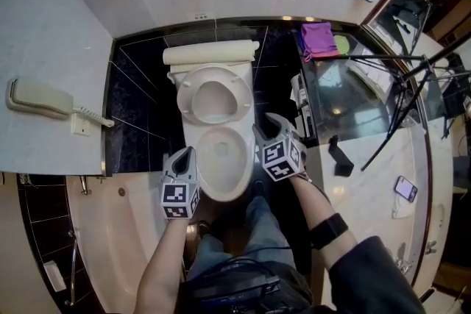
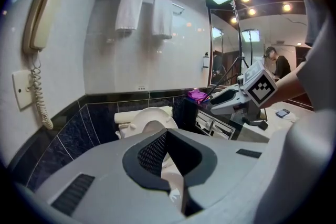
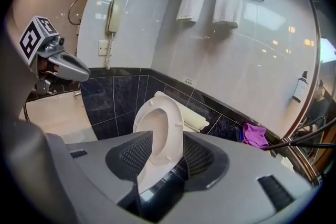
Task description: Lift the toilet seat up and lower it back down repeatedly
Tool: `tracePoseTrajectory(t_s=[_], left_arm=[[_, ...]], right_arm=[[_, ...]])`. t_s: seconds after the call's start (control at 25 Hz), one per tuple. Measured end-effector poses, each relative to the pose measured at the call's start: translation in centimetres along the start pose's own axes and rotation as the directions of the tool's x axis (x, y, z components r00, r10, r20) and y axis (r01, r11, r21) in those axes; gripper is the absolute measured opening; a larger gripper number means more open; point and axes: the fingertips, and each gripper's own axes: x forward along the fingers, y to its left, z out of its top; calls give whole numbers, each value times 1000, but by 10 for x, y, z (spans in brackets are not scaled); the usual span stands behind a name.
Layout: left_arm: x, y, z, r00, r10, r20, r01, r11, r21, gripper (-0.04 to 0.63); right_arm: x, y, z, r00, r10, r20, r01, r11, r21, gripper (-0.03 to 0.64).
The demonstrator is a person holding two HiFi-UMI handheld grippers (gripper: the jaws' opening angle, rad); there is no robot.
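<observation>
The white toilet seat (image 1: pixel 213 95) stands raised against the cistern, its underside with small bumpers facing me, above the open bowl (image 1: pixel 221 162). My left gripper (image 1: pixel 185 156) is at the bowl's front left rim, shut with nothing in it; its tips (image 2: pixel 167 134) meet, and the seat (image 2: pixel 149 120) shows beyond them. My right gripper (image 1: pixel 263 130) hovers at the bowl's right side. Its jaws (image 3: pixel 167 152) stand open and apart from the seat (image 3: pixel 157 128), which is farther off and only lines up with the gap.
A wall phone (image 1: pixel 37 98) hangs at the left above a bathtub rim (image 1: pixel 118 232). To the right are a counter with a purple cloth (image 1: pixel 318 39), a tripod (image 1: pixel 401 106) and a mobile phone (image 1: pixel 405 188). Dark tiles surround the toilet.
</observation>
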Motion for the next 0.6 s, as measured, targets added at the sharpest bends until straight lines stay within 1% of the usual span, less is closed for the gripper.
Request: tracePoseTrajectory(t_s=[0.28, 0.32, 0.6], left_arm=[[58, 3, -23, 999, 12, -48, -11, 1000, 4, -3], [66, 4, -26, 999, 13, -52, -12, 1000, 5, -4], [113, 8, -32, 998, 8, -64, -9, 1000, -7, -3]], right_arm=[[79, -31, 16, 1000, 11, -18, -14, 989, -149, 232], [91, -34, 16, 1000, 17, -21, -20, 986, -164, 247], [166, -50, 15, 999, 30, -33, -37, 974, -223, 249]])
